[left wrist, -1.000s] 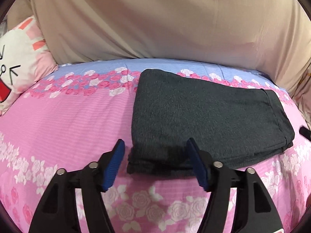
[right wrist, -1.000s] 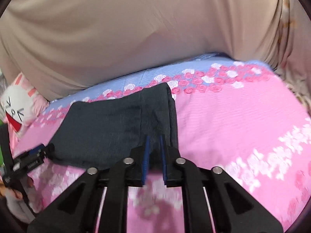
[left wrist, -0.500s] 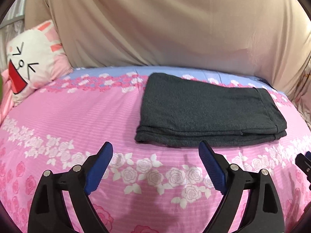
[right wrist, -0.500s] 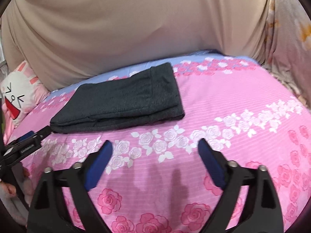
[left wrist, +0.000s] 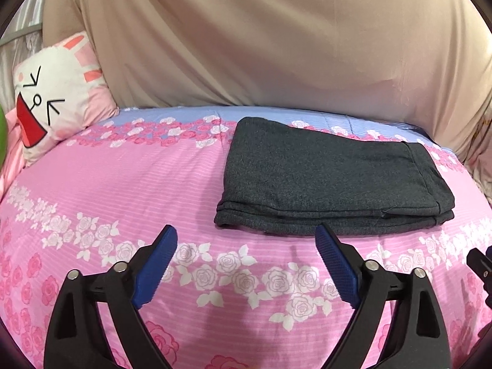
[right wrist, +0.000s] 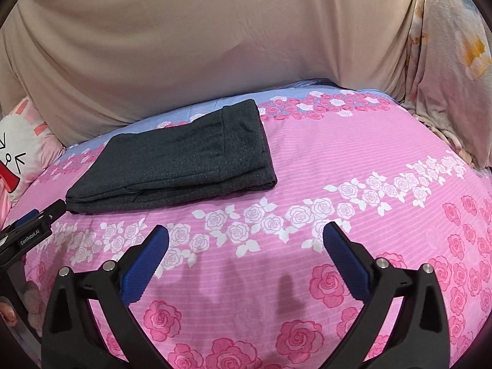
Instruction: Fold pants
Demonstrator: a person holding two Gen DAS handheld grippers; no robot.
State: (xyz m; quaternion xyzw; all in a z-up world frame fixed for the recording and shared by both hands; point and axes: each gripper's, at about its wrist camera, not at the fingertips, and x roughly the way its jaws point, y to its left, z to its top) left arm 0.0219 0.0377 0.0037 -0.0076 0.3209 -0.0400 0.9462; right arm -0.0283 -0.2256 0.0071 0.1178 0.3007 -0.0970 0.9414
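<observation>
The pants (left wrist: pixel 332 181) lie as a neat dark-grey rectangle on the bed (left wrist: pixel 123 190), folded into several stacked layers with the edges roughly squared. They sit toward the far side of the pink rose-print cover, where its blue band begins, well apart from the cartoon rabbit pillow (left wrist: pixel 52 98), which leans at the bed's left end against the beige drape (left wrist: pixel 246 37).

Both tools are clear of the cloth. The left hand-held gripper (left wrist: pixel 246 264) hovers just on the near side of the pants' front edge, its blue pads spread wide and holding nothing. The right hand-held gripper (right wrist: pixel 246 264) hangs nearer the viewer than the pants and off toward their right end, also gaping and empty — its tip shows at the right margin of the left wrist view.

By the look of it the folding is done, or all but done: no loose leg or waistband trails out of the bundle. What remains, if anything, is a check of the stack — perhaps a light press along the near fold where the layers show slightly uneven. Otherwise the next move is simply to draw both tools away without brushing the pile.
</observation>
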